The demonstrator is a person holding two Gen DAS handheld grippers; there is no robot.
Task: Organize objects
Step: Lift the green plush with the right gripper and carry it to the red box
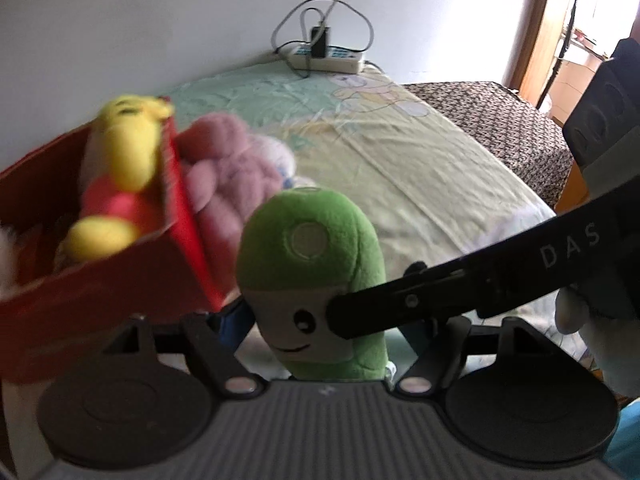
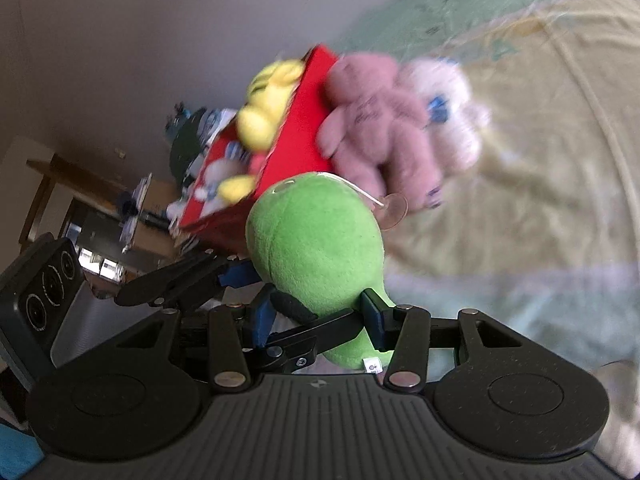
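A green plush toy (image 1: 316, 280) with a grey smiling face stands between both grippers above the bed. My left gripper (image 1: 316, 332) holds it near its base. My right gripper (image 2: 320, 312) is shut on the same green plush toy (image 2: 316, 240); its black finger (image 1: 400, 300) crosses the toy's face in the left wrist view. A red box (image 1: 100, 292) just left holds a yellow plush bear (image 1: 124, 160). A pink plush (image 1: 228, 176) and a white plush (image 2: 452, 112) lie against the box's right side.
The bed (image 1: 400, 152) has a pale green and yellow sheet. A white power strip (image 1: 328, 58) with cables lies at the bed's far end by the wall. A brown patterned cover (image 1: 500, 120) lies to the right. A wooden desk (image 2: 80, 188) stands beyond the box.
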